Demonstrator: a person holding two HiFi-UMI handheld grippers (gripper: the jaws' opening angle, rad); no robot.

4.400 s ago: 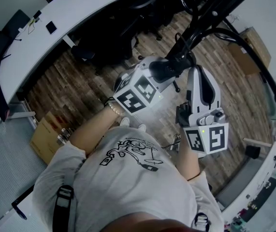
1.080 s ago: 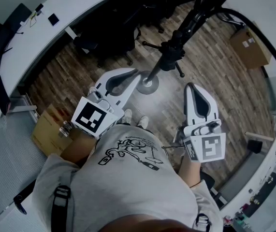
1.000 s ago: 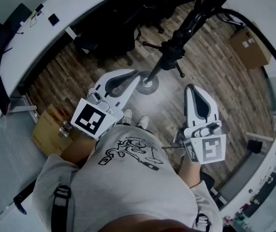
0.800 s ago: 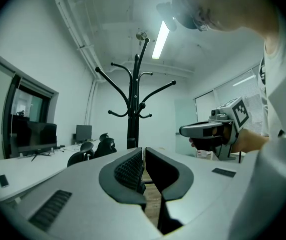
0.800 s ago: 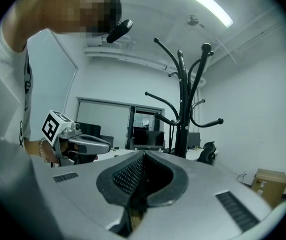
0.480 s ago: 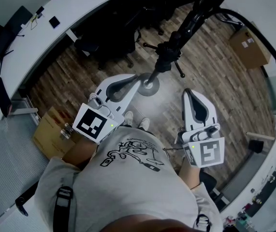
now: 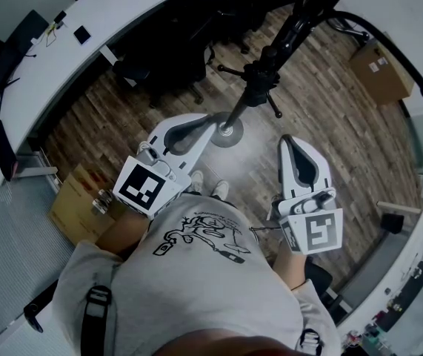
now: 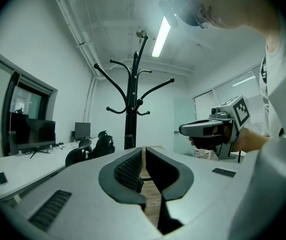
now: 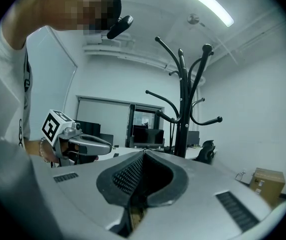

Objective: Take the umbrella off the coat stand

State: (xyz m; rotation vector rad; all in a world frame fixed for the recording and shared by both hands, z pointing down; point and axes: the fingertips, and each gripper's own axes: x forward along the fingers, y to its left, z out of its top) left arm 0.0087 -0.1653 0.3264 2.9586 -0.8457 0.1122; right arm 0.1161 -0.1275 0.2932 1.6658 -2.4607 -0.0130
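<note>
The black coat stand (image 7: 258,78) rises from its round base (image 7: 227,132) just ahead of the person's shoes. Its curved hooks (image 8: 130,91) are bare in the left gripper view and also bare (image 9: 183,101) in the right gripper view. No umbrella shows in any view. My left gripper (image 7: 212,119) is held level with its tip beside the base, jaws shut and nothing between them (image 8: 144,149). My right gripper (image 7: 295,139) hangs to the right of the base, also shut and empty (image 9: 144,153). Each gripper is seen from the other's camera: the right gripper (image 8: 203,129) and the left gripper (image 9: 89,144).
A long white curved desk (image 7: 85,35) runs along the upper left, with black office chairs (image 7: 167,50) in front of it. Cardboard boxes stand at left (image 7: 74,206) and upper right (image 7: 378,65). One long hook of the stand (image 7: 400,58) sweeps out to the right.
Several seconds ago both grippers were raised close to the stand's pole, the left one against a dark part of it. Now both are lower and drawn back; over the last second they have hardly moved.
</note>
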